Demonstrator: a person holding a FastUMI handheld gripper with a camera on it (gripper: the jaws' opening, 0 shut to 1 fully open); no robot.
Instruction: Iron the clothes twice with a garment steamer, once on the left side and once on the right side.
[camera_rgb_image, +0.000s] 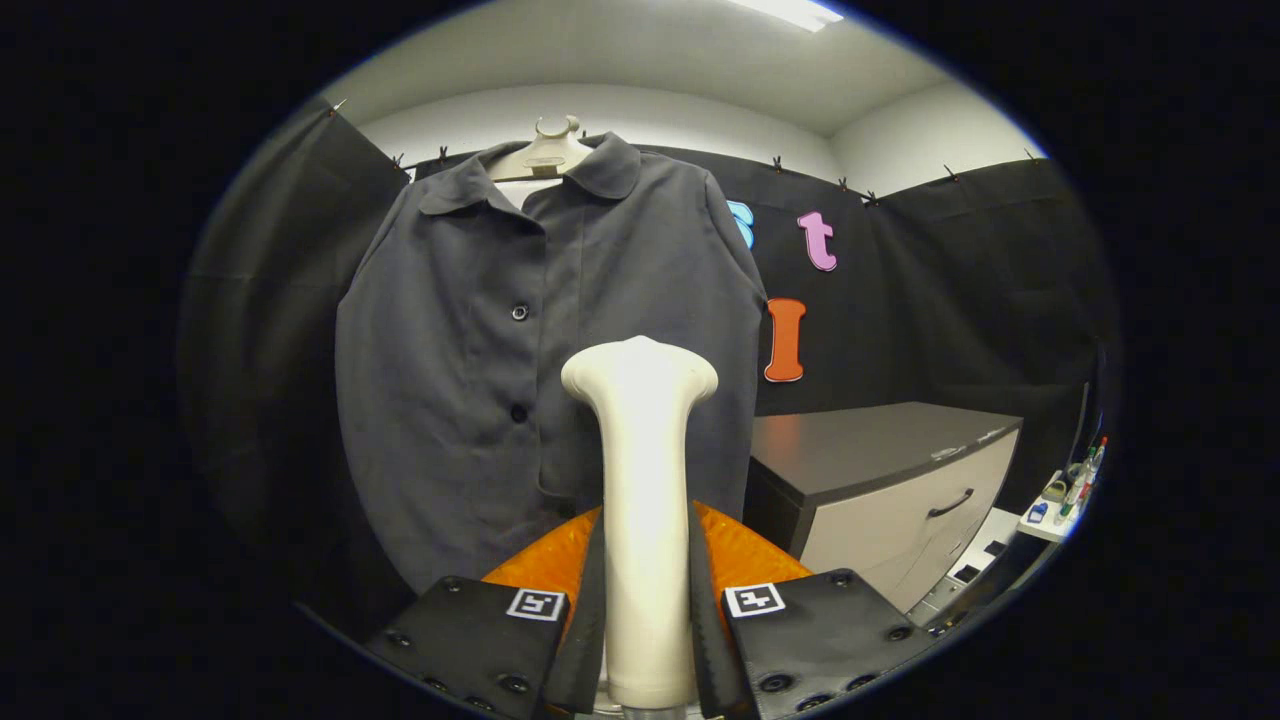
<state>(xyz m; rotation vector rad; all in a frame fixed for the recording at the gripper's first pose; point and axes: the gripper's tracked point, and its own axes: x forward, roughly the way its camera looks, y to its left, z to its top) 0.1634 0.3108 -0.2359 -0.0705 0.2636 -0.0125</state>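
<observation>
Since the shirt (500, 360) is the biggest thing ahead of your claw (645, 620), start there: it hangs on a hanger (548, 152) beyond the fingers, front facing you, buttoned, a bit off to the left of the steamer head. It looks like soft, limp cloth, so it will likely swing or fold away if you push hard; light, flat strokes should do. Don't grab it, just run the steamer over it.

Off to the right and lower, well apart from the shirt, sits a cabinet (880, 470) with a drawer handle; keep your swing clear of it.

The steamer (642, 470) stands upright between your fingers, its flared head just in front of the shirt's lower half; can't tell if it touches the cloth. The body looks like smooth hard plastic, probably slippery, and top-heavy with that wide head. Your claw is pressed in on the neck, one finger each side, which seems the right hold. Judging by the long stem above the grip, it could tip, so keep the squeeze firm.

Neither side of the shirt can be judged as steamed yet.
</observation>
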